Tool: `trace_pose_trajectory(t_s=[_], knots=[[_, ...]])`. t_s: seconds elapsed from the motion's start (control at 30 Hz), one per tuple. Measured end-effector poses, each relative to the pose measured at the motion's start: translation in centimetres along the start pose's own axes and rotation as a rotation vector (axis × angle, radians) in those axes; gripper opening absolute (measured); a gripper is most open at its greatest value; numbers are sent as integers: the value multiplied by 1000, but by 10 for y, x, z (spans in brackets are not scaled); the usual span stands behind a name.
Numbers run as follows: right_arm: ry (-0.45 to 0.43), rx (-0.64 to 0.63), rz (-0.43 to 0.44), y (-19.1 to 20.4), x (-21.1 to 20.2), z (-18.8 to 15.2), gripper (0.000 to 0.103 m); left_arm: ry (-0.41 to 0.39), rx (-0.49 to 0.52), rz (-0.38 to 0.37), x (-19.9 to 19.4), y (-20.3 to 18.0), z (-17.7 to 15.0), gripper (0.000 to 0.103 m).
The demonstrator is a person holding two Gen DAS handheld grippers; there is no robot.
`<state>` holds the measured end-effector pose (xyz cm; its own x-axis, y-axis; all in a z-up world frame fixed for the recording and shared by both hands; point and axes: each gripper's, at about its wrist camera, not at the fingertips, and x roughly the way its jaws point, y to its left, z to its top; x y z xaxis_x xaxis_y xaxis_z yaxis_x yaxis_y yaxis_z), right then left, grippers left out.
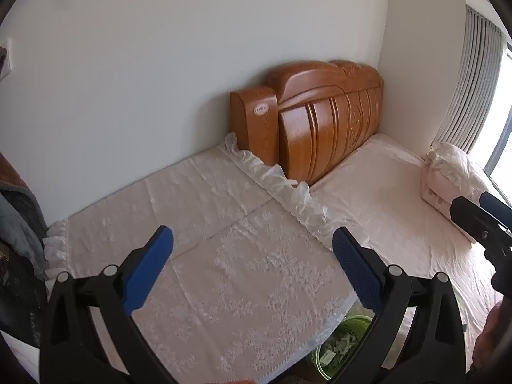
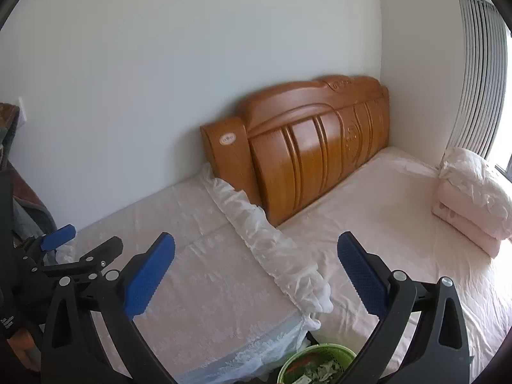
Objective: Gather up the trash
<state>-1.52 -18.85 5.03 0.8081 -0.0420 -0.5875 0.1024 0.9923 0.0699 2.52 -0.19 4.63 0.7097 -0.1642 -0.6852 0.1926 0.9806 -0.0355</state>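
Note:
A green bin (image 1: 344, 347) holding scraps of paper trash stands low between the cloth-covered table and the bed; the right wrist view shows the green bin (image 2: 315, 363) at its bottom edge. My left gripper (image 1: 252, 267) is open above the lace tablecloth (image 1: 224, 240), nothing between its blue pads. My right gripper (image 2: 256, 273) is open too, wide and empty, hovering over the table's ruffled edge. The left gripper (image 2: 83, 243) also appears at the left of the right wrist view, and part of the right gripper's fingers (image 1: 480, 220) at the right of the left wrist view.
A wooden headboard (image 1: 320, 118) leans on the white wall behind the bed (image 1: 393, 198). A folded pink quilt (image 2: 473, 204) lies on the bed by the curtained window (image 1: 476, 83). Dark clothing (image 1: 19, 224) hangs at the left edge.

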Motion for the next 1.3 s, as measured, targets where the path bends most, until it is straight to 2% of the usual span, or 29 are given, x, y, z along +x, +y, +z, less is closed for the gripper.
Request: trace_pose_trajectory(t_s=[0.17,0.33,0.7,1.3], knots=[[76,6,14,3,23,-13,101,41,-15,15,7,10,-14,95],[108,-16,32,19,39,-16,101,65,-43,36,10,29,-21,95],[103,-61,61,48,47,-10,101,60,-70,61,12,58,-17,95],[95,-39,28,45,47,-5,101,61,-55,36,16,53,-11,95]])
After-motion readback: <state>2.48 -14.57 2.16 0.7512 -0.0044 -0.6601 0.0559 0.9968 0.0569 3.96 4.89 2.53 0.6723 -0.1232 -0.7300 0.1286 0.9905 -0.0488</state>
